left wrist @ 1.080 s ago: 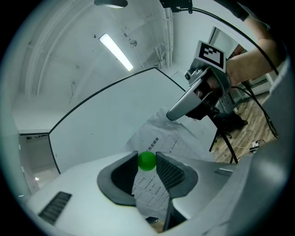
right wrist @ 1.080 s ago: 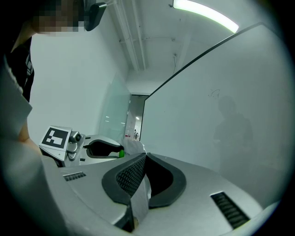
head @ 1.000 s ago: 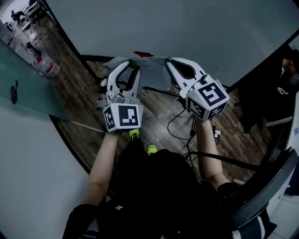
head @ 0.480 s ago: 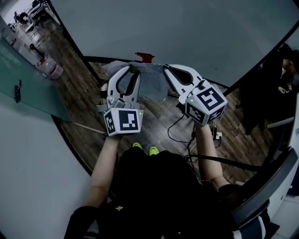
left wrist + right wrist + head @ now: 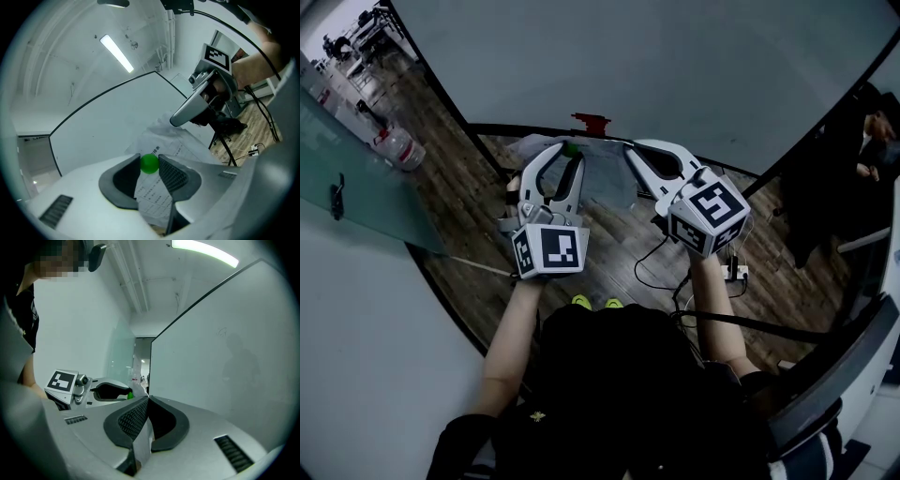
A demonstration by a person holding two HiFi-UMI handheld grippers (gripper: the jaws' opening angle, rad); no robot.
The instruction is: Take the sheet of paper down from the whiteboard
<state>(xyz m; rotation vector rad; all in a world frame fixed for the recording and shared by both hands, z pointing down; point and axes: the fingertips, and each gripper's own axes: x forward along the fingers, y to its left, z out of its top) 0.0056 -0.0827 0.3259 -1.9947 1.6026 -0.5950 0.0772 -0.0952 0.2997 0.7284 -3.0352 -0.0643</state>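
The left claw [image 5: 150, 157] is closed at its tips on a small green ball [image 5: 149, 163]. The sheet of paper [image 5: 165, 140] runs through the gap between the jaws just under the ball, its printed lines showing between the ridged pads. The right claw [image 5: 146, 402] is shut tight, with an edge of the sheet pinched between its pads and a strip of it hanging out below.

From the head view, the sheet [image 5: 602, 173] is stretched and creased between the left claw [image 5: 568, 150] and the right claw [image 5: 629, 150], which point level toward the whiteboard [image 5: 656, 66]. It sits in front of the board's lower edge; whether it touches the board cannot be told. A small red thing [image 5: 591, 121] sits on the board just above the sheet.

Each claw carries a cube with black square markers, and a bare forearm leads back from each. Below lies a dark wooden floor [image 5: 614, 234] with cables trailing across it. A large water bottle [image 5: 397, 145] stands on the floor at the far left, beside a glass partition [image 5: 356, 178].
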